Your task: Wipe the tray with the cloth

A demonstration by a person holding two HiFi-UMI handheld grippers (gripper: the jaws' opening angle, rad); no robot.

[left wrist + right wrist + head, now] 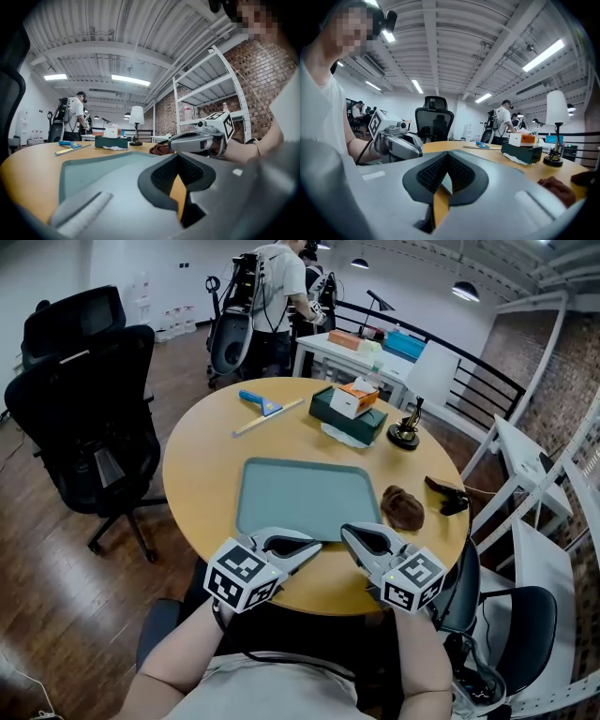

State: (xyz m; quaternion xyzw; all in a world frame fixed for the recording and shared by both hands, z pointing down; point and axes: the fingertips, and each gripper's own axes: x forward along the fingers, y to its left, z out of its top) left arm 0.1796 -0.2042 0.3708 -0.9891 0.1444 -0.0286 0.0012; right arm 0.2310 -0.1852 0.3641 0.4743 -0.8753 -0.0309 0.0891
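Note:
A grey-green tray (pixel 305 495) lies in the middle of the round wooden table (pixel 202 460). To its right, off the tray, a crumpled brown cloth (pixel 403 508) rests on the wood. My left gripper (pixel 314 546) hovers at the tray's near edge, shut and empty. Just to its right, my right gripper (pixel 347 533) is also shut with nothing in it. In the left gripper view the jaws (pixel 177 157) meet over the tray (pixel 93 168), with the cloth (pixel 159 148) beyond. The right gripper view shows its jaws (pixel 447 155) together and the cloth (pixel 555 188) at the lower right.
At the table's far side are a dark green tissue box (pixel 349 416), a small black lamp (pixel 405 433), a blue scraper (pixel 260 402) and a pale ruler (pixel 267 418). A black object (pixel 448 495) lies by the right edge. An office chair (pixel 89 418) stands left; a person (pixel 277 296) stands behind.

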